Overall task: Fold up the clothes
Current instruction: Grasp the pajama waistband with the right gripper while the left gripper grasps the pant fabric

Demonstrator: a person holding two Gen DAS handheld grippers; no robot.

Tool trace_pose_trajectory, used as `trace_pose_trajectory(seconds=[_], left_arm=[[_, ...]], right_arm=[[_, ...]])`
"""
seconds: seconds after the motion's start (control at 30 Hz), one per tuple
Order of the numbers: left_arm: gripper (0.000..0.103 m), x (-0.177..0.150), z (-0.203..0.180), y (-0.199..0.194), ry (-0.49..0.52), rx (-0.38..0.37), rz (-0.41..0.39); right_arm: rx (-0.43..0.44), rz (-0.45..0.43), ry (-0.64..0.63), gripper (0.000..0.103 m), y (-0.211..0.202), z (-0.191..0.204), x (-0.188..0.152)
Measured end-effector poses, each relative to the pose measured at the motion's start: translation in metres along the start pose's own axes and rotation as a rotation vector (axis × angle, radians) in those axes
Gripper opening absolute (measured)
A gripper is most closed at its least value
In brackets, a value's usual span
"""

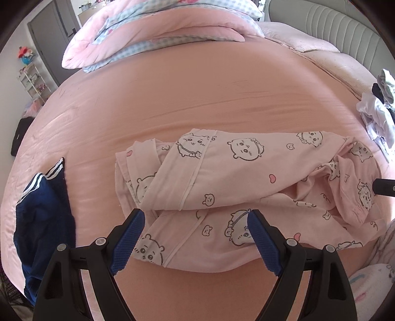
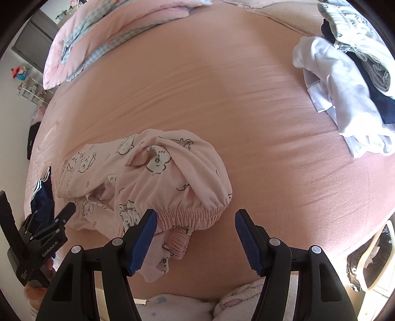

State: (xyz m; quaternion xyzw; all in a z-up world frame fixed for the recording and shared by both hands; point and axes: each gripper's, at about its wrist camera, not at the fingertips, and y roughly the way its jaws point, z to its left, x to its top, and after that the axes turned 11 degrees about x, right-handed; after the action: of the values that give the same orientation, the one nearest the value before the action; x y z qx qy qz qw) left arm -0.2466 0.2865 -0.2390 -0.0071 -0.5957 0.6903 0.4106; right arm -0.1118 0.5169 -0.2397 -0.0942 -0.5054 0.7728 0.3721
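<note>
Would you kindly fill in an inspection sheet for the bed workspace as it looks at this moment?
Surface: pink bedsheet, lightly creased.
Job's things: pink cartoon-print pyjama bottoms, crumpled and loosely doubled over, elastic waistband at the near edge.
Clutter: navy striped shorts to the left; pile of white and navy clothes far right; folded pink quilt at the far end.
Grippers: left claw open above the pyjama legs; right claw open over the waistband; neither holds cloth.
Cables: nothing seen.
Surroundings: padded headboard, small shelf rack, grey door.
</note>
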Motion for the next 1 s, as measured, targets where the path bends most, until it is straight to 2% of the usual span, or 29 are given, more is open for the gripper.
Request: trace_pose_trajectory(seconds=[0.1,0.23,0.33,0.37,0.4,0.47,0.53,0.73,0.8,0.87,1.0], left_arm=[[0.085,0.003,-0.002,0.008,0.006,0.017,0.002],[0.085,0.009,0.001,0.011,-0.02,0.001,-0.029],[0.083,0.016,-0.001,0.021,-0.024,-0.018,-0.009],[0.079,0.017,-0.003,0.024,-0.019,-0.013,-0.002],[0.069,0.017,-0.004,0.027,-0.015,-0.008,0.0],[0.057,0.018,-0.007,0.032,-0.007,0.001,0.003],[0.053,0.017,-0.011,0.033,0.006,0.02,-0.012],[0.049,0.016,-0.018,0.029,0.036,0.063,-0.037],[0.037,0.015,-0.016,0.028,0.024,0.075,-0.04],[0.031,0.013,-0.012,0.027,0.006,0.084,-0.043],[0.022,0.015,-0.001,0.028,-0.031,0.059,-0.033]], right_arm=[[0.02,0.002,0.034,0.065,0.007,-0.004,0.005],[0.076,0.007,0.109,0.065,0.014,-0.01,0.009],[0.091,-0.007,0.117,0.065,0.018,-0.009,0.011],[0.09,-0.012,0.111,0.065,0.02,-0.008,0.01],[0.088,-0.018,0.105,0.065,0.022,-0.007,0.01],[0.085,-0.028,0.093,0.065,0.026,-0.005,0.008],[0.074,-0.042,0.078,0.049,0.029,-0.002,0.005],[0.045,-0.055,0.015,0.043,0.03,0.007,0.009],[0.035,-0.065,0.006,0.039,0.028,0.008,0.008],[0.021,-0.08,0.004,0.033,0.025,0.006,0.005],[-0.016,-0.103,-0.022,0.031,0.019,0.009,0.002]])
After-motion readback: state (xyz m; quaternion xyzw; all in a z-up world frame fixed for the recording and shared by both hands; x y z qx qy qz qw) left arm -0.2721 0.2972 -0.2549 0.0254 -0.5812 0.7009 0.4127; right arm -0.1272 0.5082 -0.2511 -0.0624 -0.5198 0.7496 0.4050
